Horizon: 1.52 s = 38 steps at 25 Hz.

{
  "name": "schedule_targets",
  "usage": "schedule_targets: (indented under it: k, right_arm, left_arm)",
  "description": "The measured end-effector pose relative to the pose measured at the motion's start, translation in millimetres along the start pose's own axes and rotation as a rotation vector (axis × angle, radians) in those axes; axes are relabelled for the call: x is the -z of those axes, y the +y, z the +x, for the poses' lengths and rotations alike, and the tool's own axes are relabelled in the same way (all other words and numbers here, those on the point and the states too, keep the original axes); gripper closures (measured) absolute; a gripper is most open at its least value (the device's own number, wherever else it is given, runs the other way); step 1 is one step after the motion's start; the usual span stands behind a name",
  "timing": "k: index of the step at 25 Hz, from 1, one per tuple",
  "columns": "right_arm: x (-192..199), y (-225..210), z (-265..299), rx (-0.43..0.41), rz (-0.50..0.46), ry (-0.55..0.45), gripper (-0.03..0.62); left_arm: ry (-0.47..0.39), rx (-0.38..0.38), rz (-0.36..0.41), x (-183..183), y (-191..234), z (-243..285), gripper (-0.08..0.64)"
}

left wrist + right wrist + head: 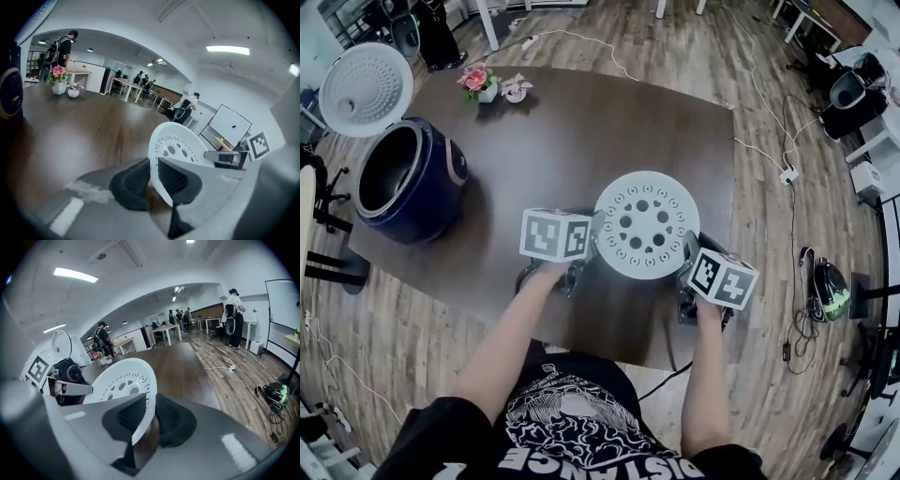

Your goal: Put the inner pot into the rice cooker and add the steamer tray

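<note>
Left tongs (153, 177), right tongs (150, 417): tray (645, 223) edges

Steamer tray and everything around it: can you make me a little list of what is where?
steamer tray: white, round, with holes, over the table
left gripper: shut on the tray's left rim
right gripper: shut on its right rim
rice cooker: dark blue, at the table's left end, lid open
flowers: at the table's far edge

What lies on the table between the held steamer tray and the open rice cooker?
Nothing but bare table, in the head view: the left tongs clamp the steamer tray rim, and the rice cooker stands off to the left.
</note>
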State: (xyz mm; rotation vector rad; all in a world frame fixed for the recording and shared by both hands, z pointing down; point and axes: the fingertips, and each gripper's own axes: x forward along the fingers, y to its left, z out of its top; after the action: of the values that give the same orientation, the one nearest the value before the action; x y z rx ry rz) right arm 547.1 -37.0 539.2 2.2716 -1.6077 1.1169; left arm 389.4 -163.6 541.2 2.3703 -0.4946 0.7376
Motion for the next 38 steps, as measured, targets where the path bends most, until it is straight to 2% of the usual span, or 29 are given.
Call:
schedule_targets:
  k: [21,27,38]
  right_arm:
    - [-95,176,42,-0.227,-0.229,-0.101,0.534]
    - [-119,232,47,-0.300,-0.274,-0.129,0.534]
    - [-135,334,50,-0.427,-0.340,-0.151,0.534]
  left_arm:
    - [-0.280,-0.192,-0.084,-77,108,-133,0.510]
    - [-0.344,-0.259,-0.084,-98,136,-179,0.511]
    - [-0.456,-0.359,-0.096,-114,180,-269,0.510]
